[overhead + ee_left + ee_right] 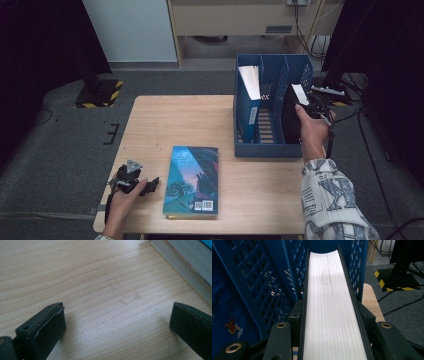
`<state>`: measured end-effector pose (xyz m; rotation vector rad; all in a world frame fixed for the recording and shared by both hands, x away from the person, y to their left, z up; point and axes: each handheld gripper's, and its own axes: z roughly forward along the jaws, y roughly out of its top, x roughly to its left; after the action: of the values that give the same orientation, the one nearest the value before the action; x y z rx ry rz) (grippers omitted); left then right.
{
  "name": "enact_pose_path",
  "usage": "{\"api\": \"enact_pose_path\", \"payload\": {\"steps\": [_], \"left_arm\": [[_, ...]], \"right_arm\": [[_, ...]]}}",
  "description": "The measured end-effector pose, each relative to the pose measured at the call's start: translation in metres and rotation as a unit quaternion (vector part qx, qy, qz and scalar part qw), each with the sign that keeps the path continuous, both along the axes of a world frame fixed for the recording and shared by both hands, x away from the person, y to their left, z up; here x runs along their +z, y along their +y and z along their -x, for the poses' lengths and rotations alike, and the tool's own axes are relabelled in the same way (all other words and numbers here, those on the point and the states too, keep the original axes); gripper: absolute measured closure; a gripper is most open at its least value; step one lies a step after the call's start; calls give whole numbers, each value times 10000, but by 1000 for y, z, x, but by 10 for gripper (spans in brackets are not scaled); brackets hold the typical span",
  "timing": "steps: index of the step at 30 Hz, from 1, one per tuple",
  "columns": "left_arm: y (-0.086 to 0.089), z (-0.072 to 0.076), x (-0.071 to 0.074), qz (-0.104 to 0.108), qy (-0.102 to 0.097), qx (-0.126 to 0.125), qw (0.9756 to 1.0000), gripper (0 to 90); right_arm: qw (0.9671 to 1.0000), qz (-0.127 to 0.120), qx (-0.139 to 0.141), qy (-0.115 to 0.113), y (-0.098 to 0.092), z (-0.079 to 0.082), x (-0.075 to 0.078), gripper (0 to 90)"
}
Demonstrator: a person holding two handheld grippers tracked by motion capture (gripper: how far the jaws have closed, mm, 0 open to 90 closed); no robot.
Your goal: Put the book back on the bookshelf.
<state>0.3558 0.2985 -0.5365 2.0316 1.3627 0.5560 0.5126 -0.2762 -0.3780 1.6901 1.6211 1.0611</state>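
The right gripper (pixel 329 322) has its jaws clamped on a dark-covered book (pixel 329 302): the covers sit against the inner faces of the two fingers (pixel 295 315), and the white page edges run straight out between them. The book stands upright in the right-hand compartment of the blue file rack (pixel 250 145), whose perforated walls rise just beside the fingers on both sides. In the high view the right hand (pixel 312 132) reaches forward over the rack's front right corner, with the right gripper (pixel 305 107) on the book (pixel 292 117). The left gripper (pixel 117 322) rests low on the wooden table (pixel 100 277), jaws spread wide with bare wood between them; a second book (pixel 192 180) lies flat just beyond its right finger (pixel 192 325).
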Motion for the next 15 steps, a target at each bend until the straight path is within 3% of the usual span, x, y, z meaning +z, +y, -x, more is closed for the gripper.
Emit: {"api": "enact_pose_path", "payload": {"steps": [15], "left_arm": [[0, 0, 0, -6, -1, -4, 10000, 0]], "right_arm": [[9998, -172, 35, -21, -13, -10, 4, 533]]}}
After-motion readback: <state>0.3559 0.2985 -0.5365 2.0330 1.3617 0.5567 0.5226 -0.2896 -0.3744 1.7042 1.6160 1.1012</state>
